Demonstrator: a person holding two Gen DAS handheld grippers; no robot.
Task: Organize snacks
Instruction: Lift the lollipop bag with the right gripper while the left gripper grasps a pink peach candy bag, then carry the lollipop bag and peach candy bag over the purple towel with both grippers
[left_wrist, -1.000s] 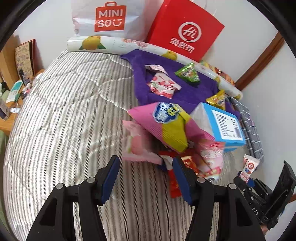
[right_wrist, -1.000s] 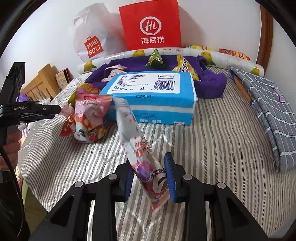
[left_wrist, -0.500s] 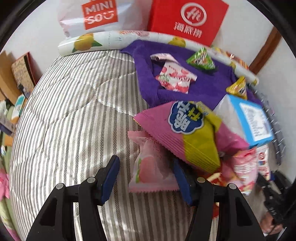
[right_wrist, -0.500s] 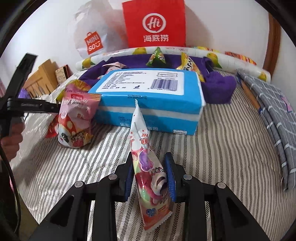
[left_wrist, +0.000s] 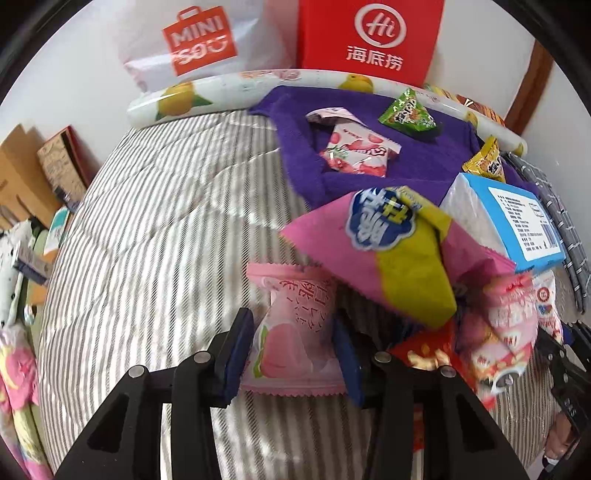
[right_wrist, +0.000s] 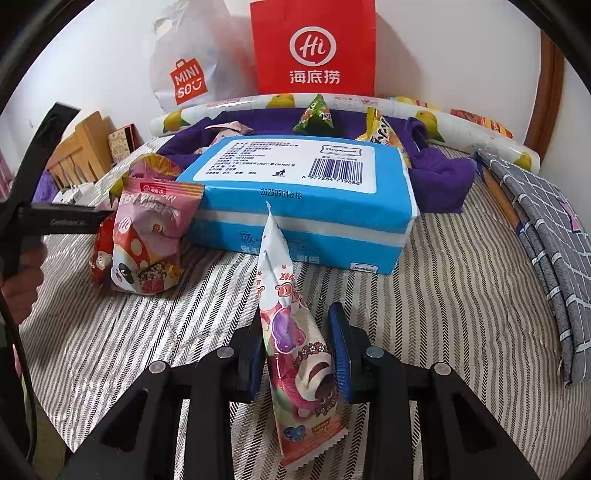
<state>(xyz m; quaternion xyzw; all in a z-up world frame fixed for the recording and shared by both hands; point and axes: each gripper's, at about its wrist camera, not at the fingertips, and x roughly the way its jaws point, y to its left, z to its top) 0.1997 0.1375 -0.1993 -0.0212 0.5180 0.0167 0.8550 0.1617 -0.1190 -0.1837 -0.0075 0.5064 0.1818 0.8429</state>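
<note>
Left wrist view: the left gripper (left_wrist: 293, 343), at the bottom centre of the frame, is clamping a pale pink peach-print snack packet (left_wrist: 295, 332); its jaws have just been closing, and both blue pads are now pressing on the packet's sides. The packet is lying on the striped bed cover (left_wrist: 166, 240), its upper right corner tucked just under a larger pink-and-yellow snack bag (left_wrist: 388, 254). Right of that bag, a blue tissue pack (left_wrist: 517, 225) is sitting near the right edge. At upper centre, a purple cloth (left_wrist: 417, 162) is carrying a strawberry-print packet (left_wrist: 358, 151) and a green triangular packet (left_wrist: 408, 112). Against the wall at the top are standing a white plastic bag (left_wrist: 199, 40) and a red paper bag (left_wrist: 373, 37).

Right wrist view: the right gripper (right_wrist: 297, 343), at bottom centre, is gripping a tall white bear-print pouch (right_wrist: 295, 354) between its closed pads; the pouch is standing on edge, its tip reaching up in front of the tissue pack. To the left of centre, a pink mushroom-print packet (right_wrist: 151, 236) is leaning beside the pack. At the left edge, a person's hand (right_wrist: 22, 273) is holding the other gripper's black frame. A grey checked cloth (right_wrist: 543, 236) is lying folded at the right.
</note>
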